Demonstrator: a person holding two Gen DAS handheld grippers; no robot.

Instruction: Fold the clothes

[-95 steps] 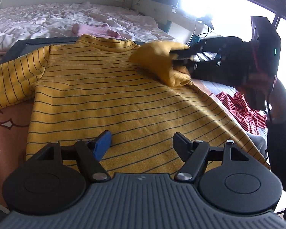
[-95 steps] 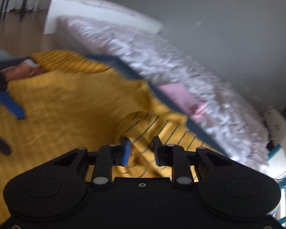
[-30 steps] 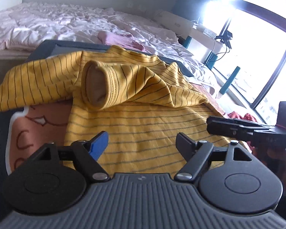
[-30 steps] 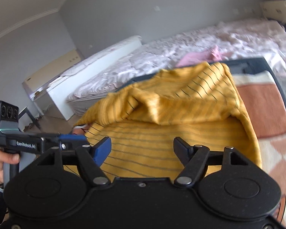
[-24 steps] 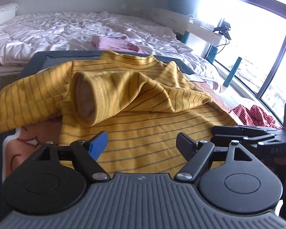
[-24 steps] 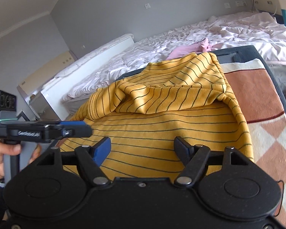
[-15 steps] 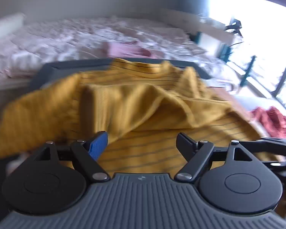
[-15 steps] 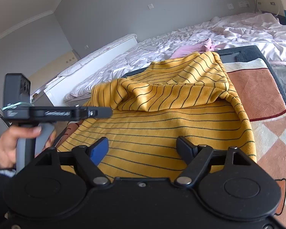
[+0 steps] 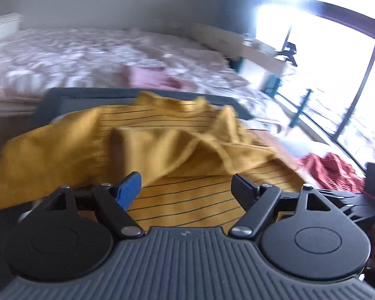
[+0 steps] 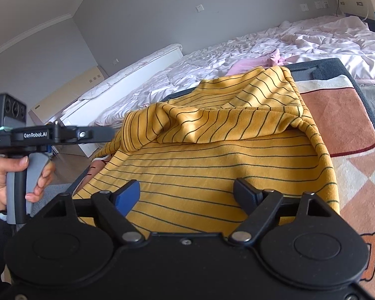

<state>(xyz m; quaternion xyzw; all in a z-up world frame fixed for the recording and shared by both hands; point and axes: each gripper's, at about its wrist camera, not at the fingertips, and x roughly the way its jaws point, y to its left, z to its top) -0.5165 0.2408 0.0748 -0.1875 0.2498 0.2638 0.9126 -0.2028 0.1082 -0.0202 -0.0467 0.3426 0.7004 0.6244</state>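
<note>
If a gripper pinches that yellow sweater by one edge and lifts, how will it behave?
The sweater probably goes floppy: its folded-over sleeve already slumps in soft creases. It likely trails and unfolds rather than lifting flat. It looks like a thick knit, so it is unlikely to slip from the fingers.

A dark-edged tabletop (image 10: pixel 320 65) carries a patterned orange blanket (image 10: pixel 347 135). The yellow striped sweater (image 10: pixel 212 155) lies on it, filling the middle of the frame.
</note>
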